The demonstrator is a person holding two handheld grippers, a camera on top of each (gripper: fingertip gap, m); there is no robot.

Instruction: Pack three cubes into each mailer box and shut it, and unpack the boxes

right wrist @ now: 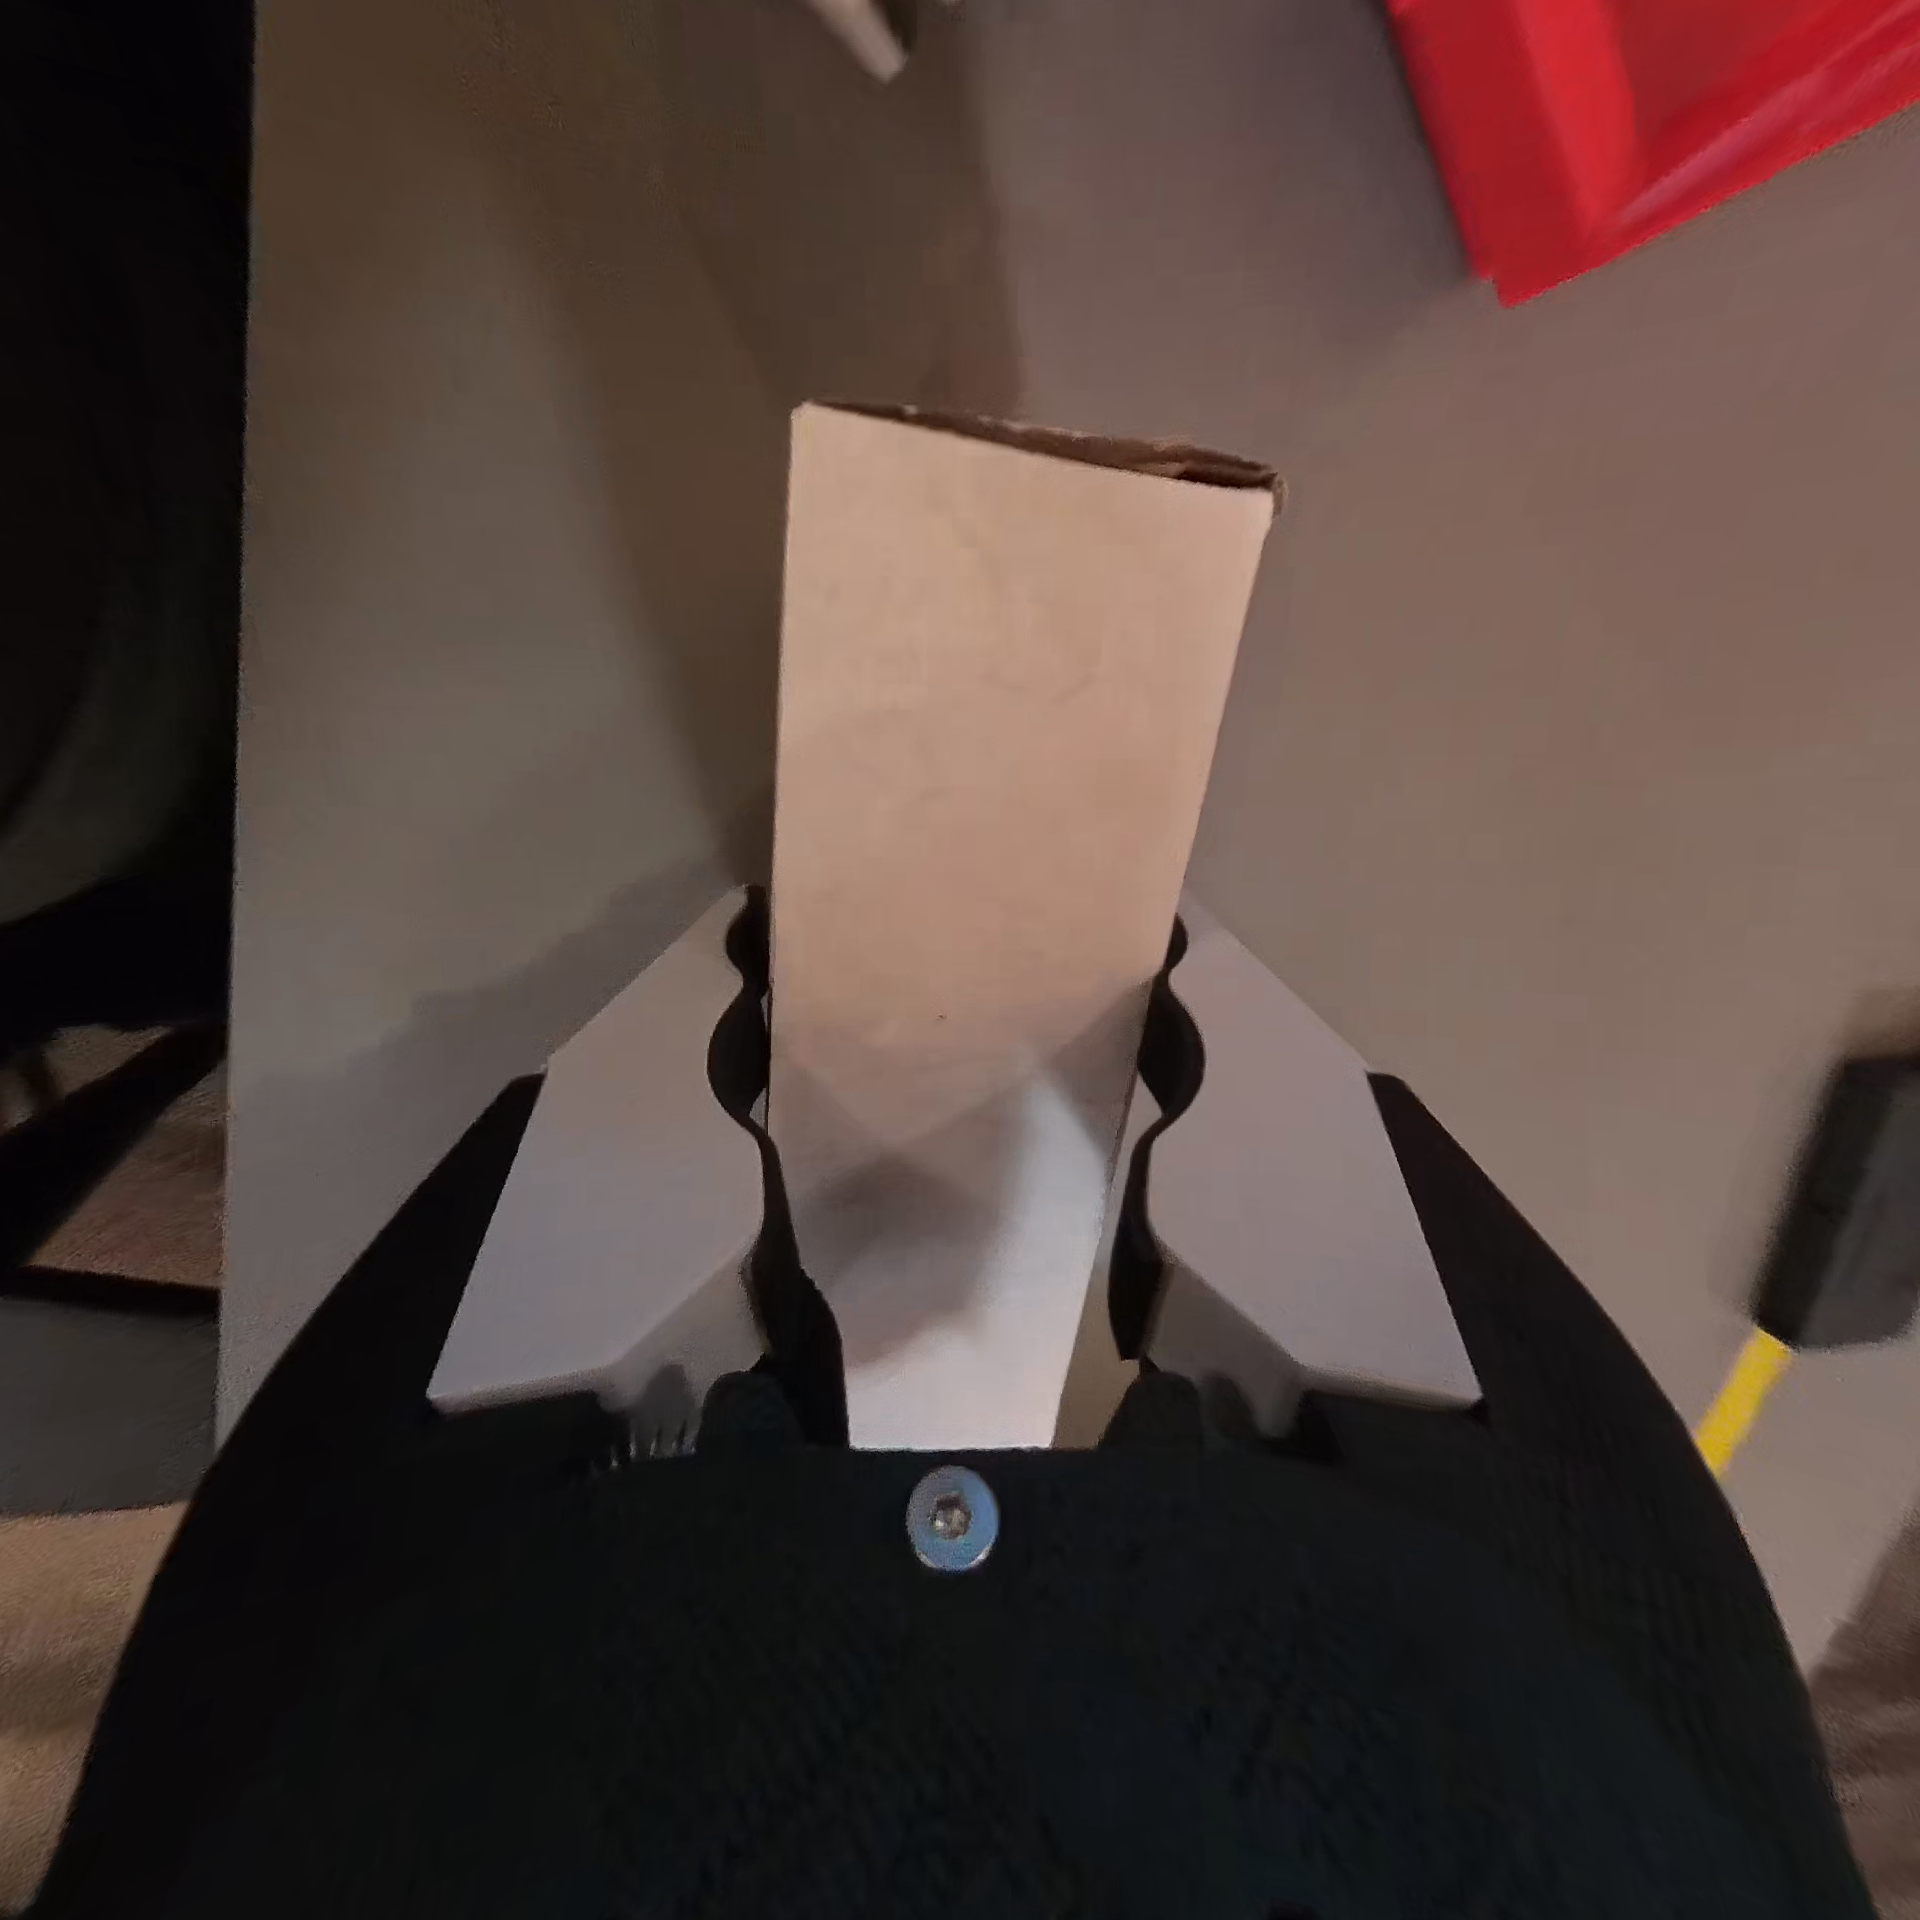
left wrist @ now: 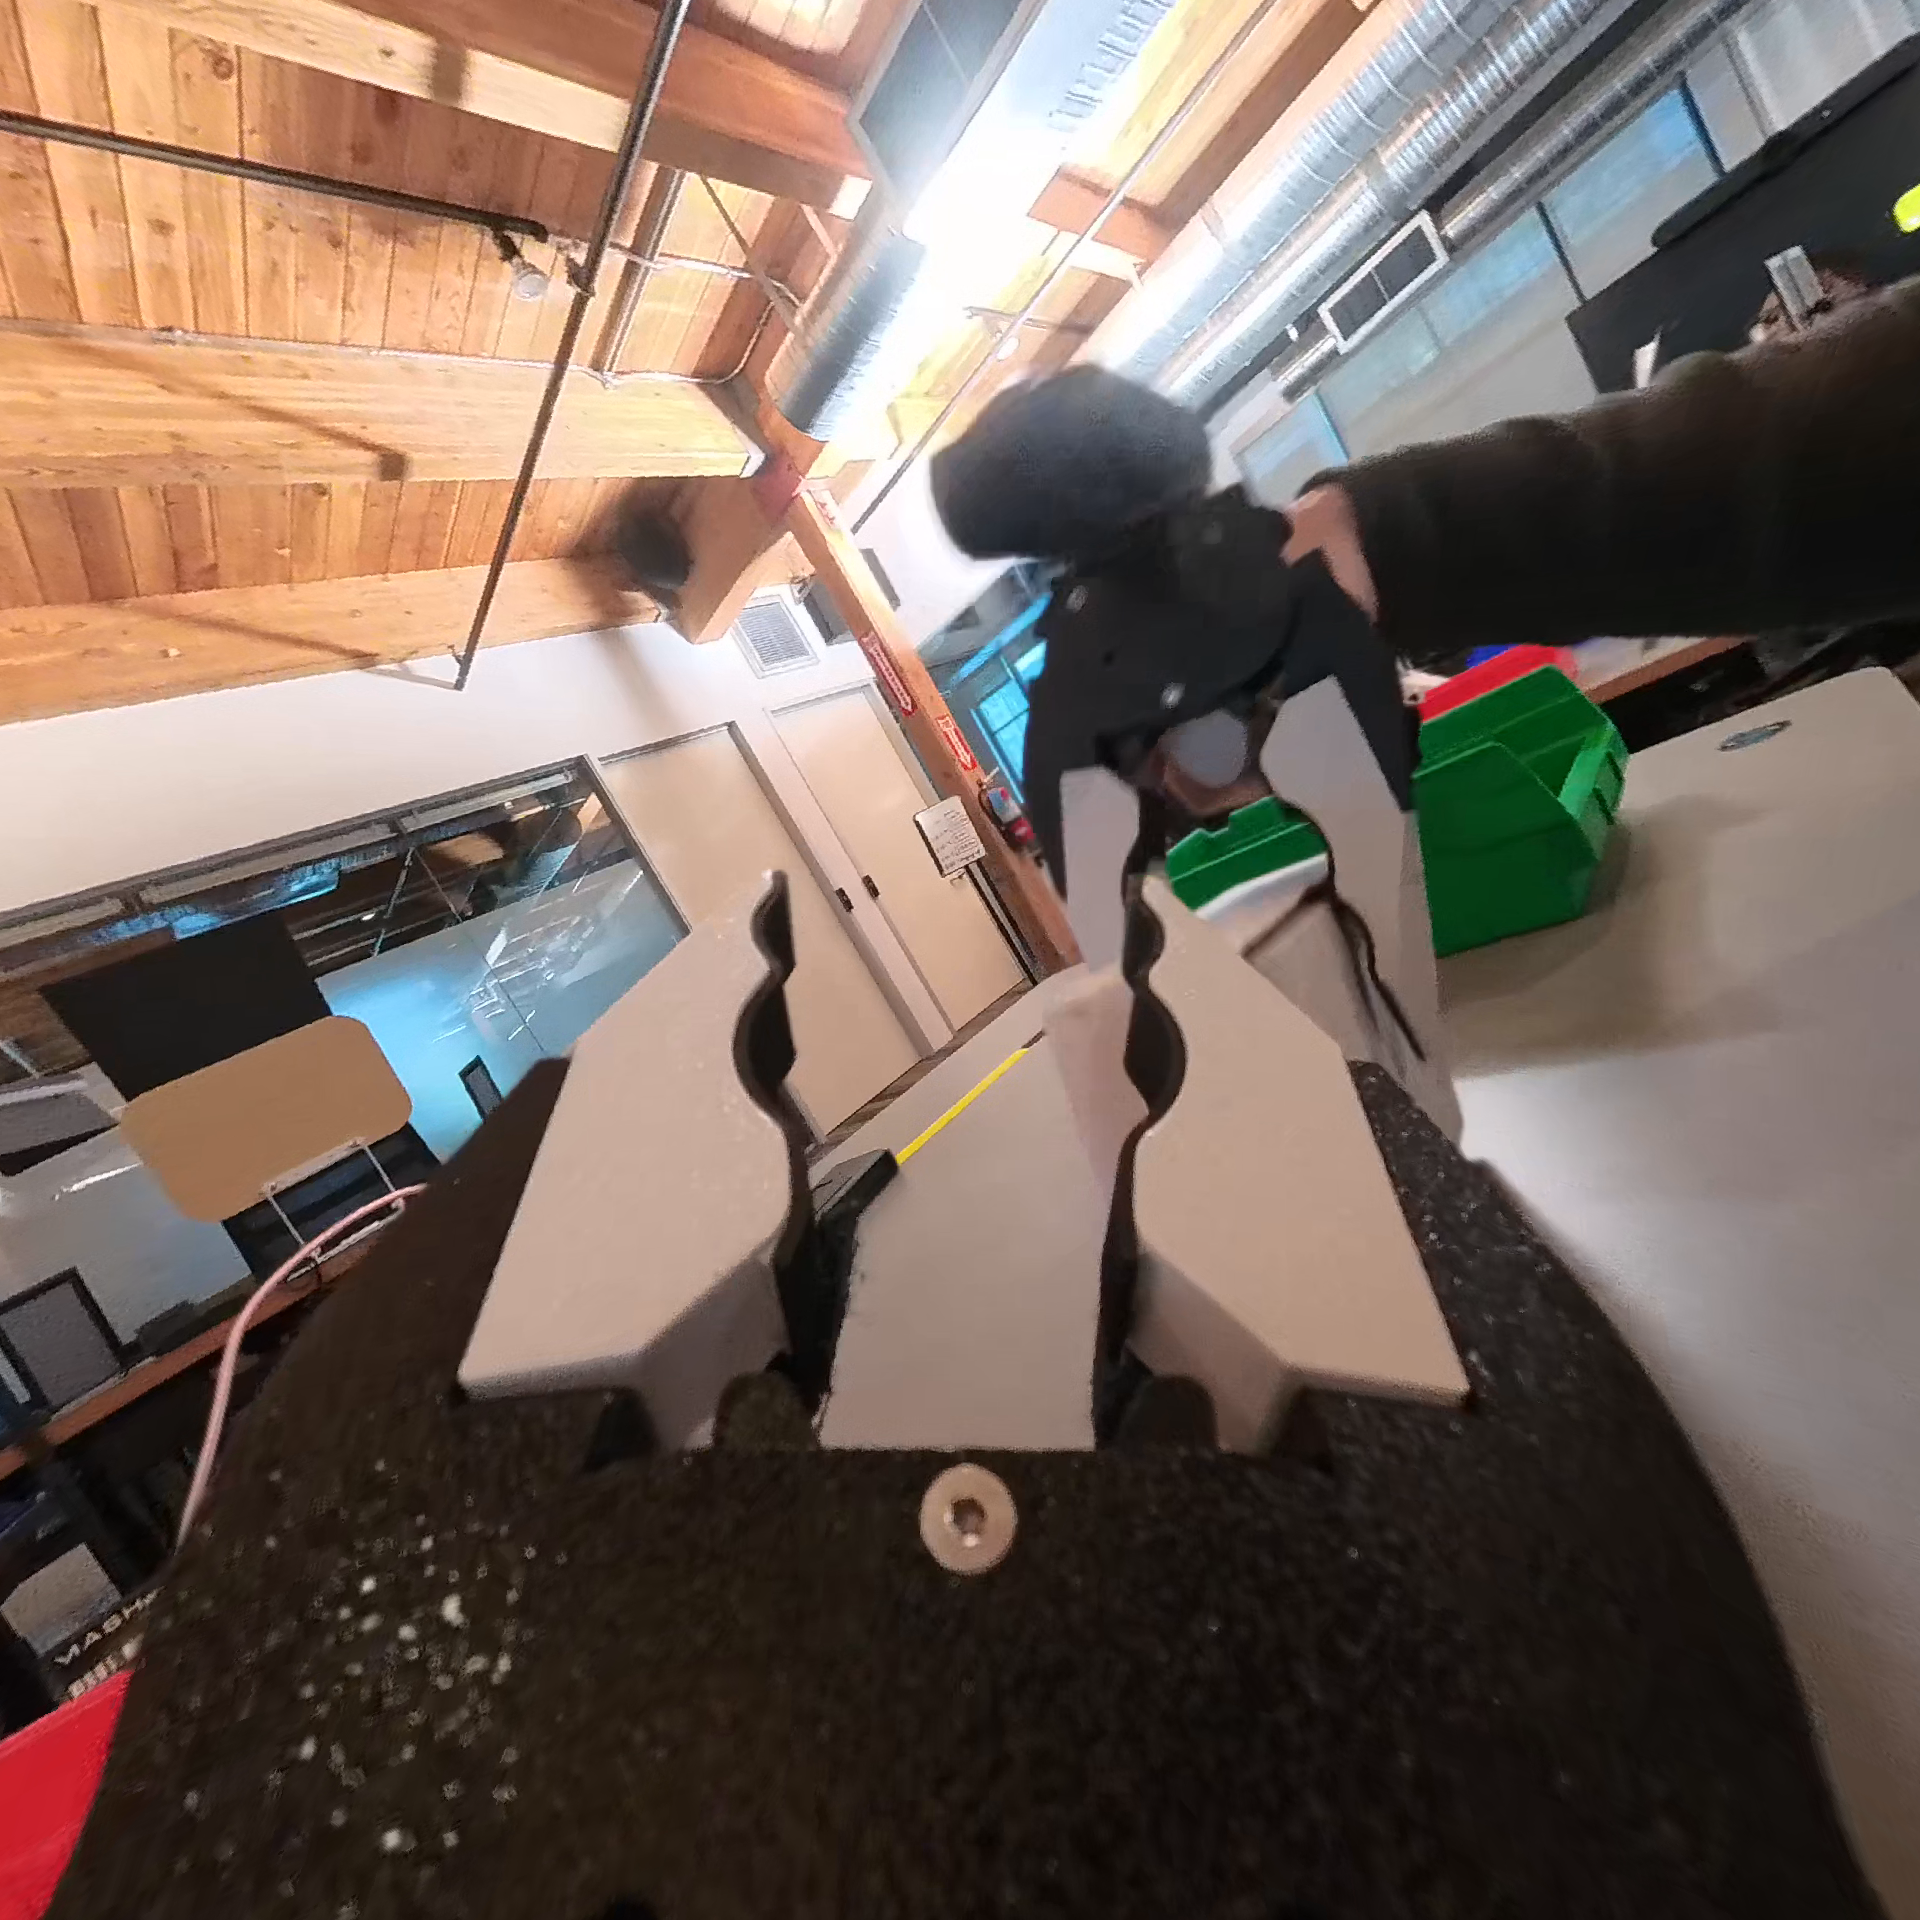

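My right gripper (right wrist: 961, 935) is shut on a pale cardboard mailer box (right wrist: 1008, 707). Both pads press on its long sides and the box points away from me over the grey table (right wrist: 520, 520). In the left wrist view the right gripper (left wrist: 1216, 862) hangs over the table with a hand and dark sleeve behind it. My left gripper (left wrist: 956, 935) is tilted up toward the room and is open. One end of the box (left wrist: 1081, 1060) shows just inside its right finger, and the left pad is clear of it. No cubes are in view.
Green bins (left wrist: 1507, 810) and a red bin (left wrist: 1496, 675) stand on the table behind the right gripper. A red bin (right wrist: 1662, 125) is at the top right of the right wrist view. A black tape measure with yellow tape (right wrist: 1849, 1195) lies on the table.
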